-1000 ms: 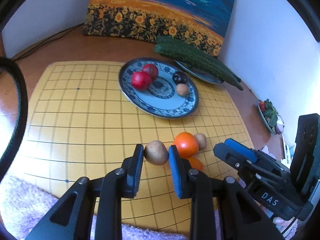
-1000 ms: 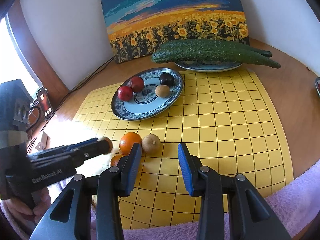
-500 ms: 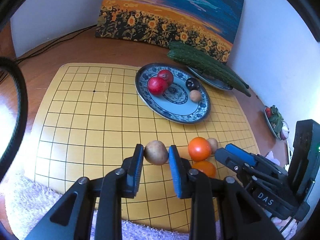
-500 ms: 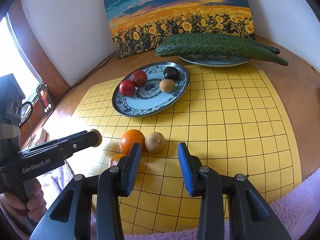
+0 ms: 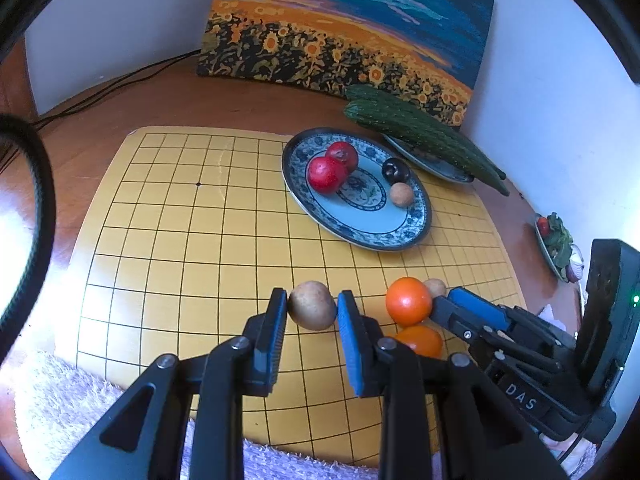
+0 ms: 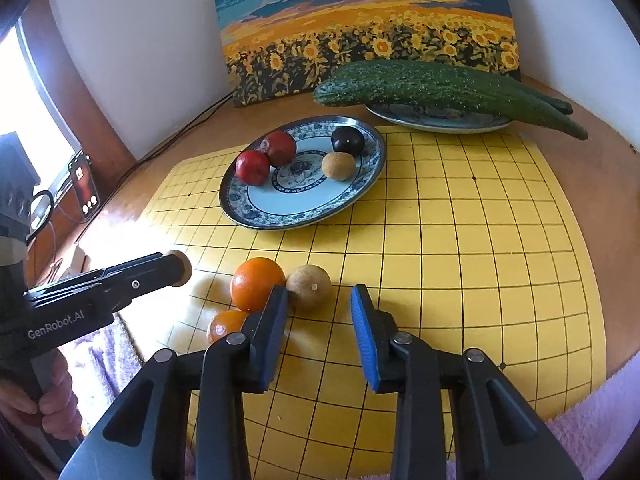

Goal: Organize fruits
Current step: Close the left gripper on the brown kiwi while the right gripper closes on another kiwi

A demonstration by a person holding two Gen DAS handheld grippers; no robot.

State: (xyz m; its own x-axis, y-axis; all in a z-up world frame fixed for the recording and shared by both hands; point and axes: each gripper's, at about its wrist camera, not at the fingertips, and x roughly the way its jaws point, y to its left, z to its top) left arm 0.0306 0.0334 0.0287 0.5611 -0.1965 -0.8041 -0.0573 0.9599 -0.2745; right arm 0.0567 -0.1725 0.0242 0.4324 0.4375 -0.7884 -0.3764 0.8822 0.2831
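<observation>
My left gripper [image 5: 312, 312] is shut on a brown round fruit [image 5: 312, 310] and holds it above the yellow grid mat [image 5: 180, 240]. It shows from the side in the right wrist view [image 6: 178, 268]. My right gripper [image 6: 320, 304] is open, low over the mat, just behind a brown fruit [image 6: 309, 286] that lies beside an orange [image 6: 256, 283]; a second orange [image 6: 226, 325] lies nearer. The blue-patterned plate [image 6: 304, 216] holds two red fruits [image 6: 252, 166], a dark plum [image 6: 348, 141] and a brown fruit [image 6: 338, 165].
Two long cucumbers [image 6: 440, 84] lie on a second plate [image 6: 436, 120] behind the mat, in front of a sunflower painting [image 6: 360, 24]. A small dish of greens [image 5: 554, 240] sits at the far right. A purple towel [image 6: 592, 408] lines the near edge. A phone [image 6: 84, 188] stands left.
My left gripper has lifted and drawn back with the brown fruit. My right gripper has moved closer to the brown fruit beside the orange.
</observation>
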